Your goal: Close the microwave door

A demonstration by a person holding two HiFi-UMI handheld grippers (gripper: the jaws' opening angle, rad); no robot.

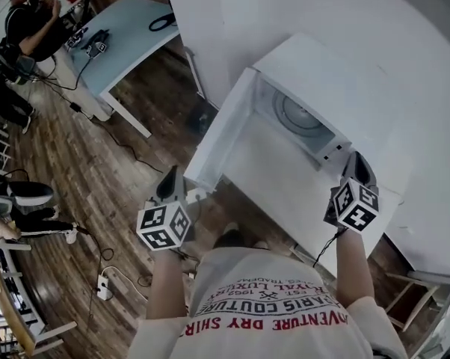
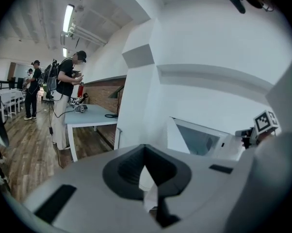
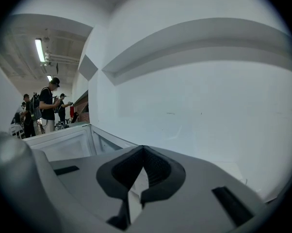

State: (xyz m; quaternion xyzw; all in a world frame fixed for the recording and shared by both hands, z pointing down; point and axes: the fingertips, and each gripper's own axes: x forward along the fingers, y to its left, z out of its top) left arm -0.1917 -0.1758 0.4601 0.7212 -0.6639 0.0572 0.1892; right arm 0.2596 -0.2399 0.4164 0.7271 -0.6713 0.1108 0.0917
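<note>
A white microwave (image 1: 322, 88) stands on a white counter (image 1: 285, 193) against the wall. Its door (image 1: 219, 129) is swung wide open to the left, and the turntable (image 1: 296, 117) shows inside. My left gripper (image 1: 170, 179) hovers just in front of the door's outer edge, shut and holding nothing. My right gripper (image 1: 358, 164) is beside the microwave's right front corner, also shut with nothing in it. In the left gripper view the open door (image 2: 184, 134) lies ahead of the left gripper (image 2: 145, 152). The right gripper view shows the door (image 3: 63, 142) to the left of the right gripper (image 3: 143, 155).
A light blue table (image 1: 128, 28) stands at the back left, with people (image 1: 31, 21) beside it. Cables and a power strip (image 1: 104, 286) lie on the wooden floor. A white column (image 1: 199, 21) rises left of the microwave. More chairs and furniture line the left edge.
</note>
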